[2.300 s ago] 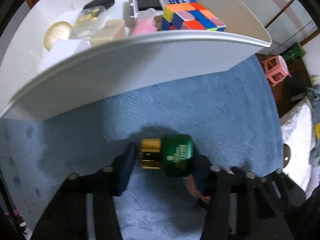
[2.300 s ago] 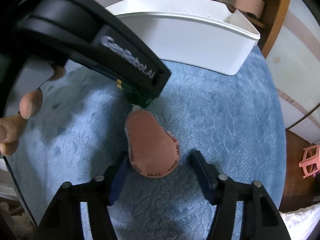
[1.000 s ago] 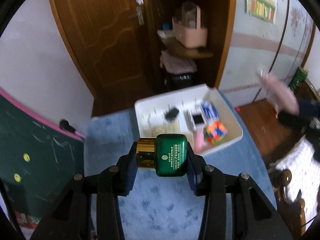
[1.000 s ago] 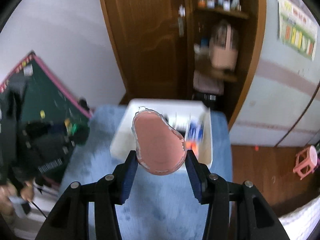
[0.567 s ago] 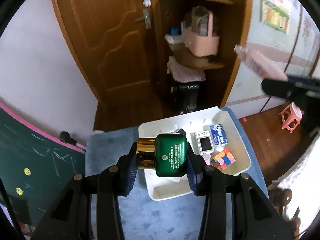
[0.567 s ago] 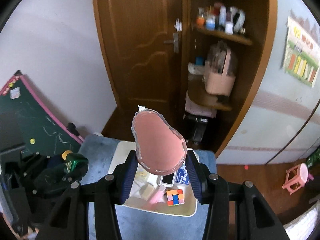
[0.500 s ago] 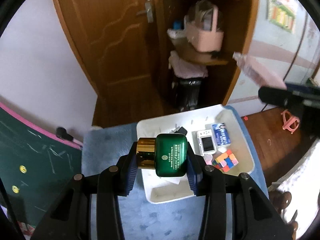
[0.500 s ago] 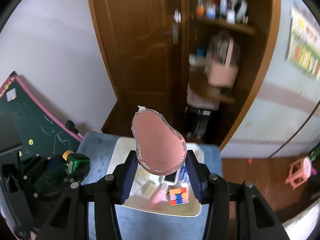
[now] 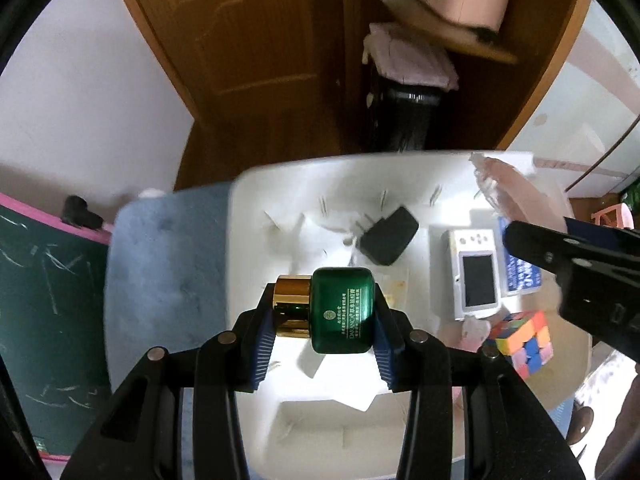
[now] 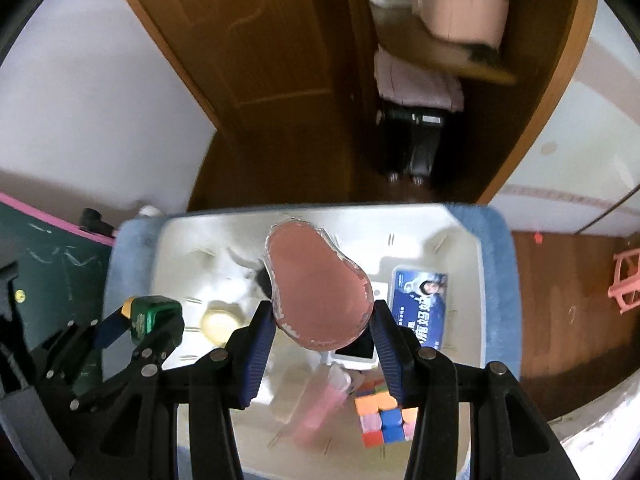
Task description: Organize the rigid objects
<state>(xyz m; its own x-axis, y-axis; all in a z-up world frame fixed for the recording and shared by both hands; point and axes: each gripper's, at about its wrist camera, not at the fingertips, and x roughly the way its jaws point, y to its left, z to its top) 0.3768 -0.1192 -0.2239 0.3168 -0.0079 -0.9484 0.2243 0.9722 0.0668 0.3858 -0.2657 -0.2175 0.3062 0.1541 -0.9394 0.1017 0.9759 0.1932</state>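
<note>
bin (image 9: 256, 184) on rug (image 9: 160, 264) | camera (image 9: 476, 276) left of box (image 9: 520, 276) | cube (image 9: 524, 338) nearest

surface: table under blue cloth (image 9: 160, 280), wood floor round it
directly on it: white bin (image 9: 256, 184), nothing else visible on the cloth
bin place: reaches the tabletop's far edge, cloth bare along the left edge
bin right side: near the right edge, a strip of cloth shows there in the right wrist view

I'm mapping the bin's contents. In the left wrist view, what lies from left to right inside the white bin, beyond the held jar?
Black plug-in charger → white digital camera → blue printed box.
</note>
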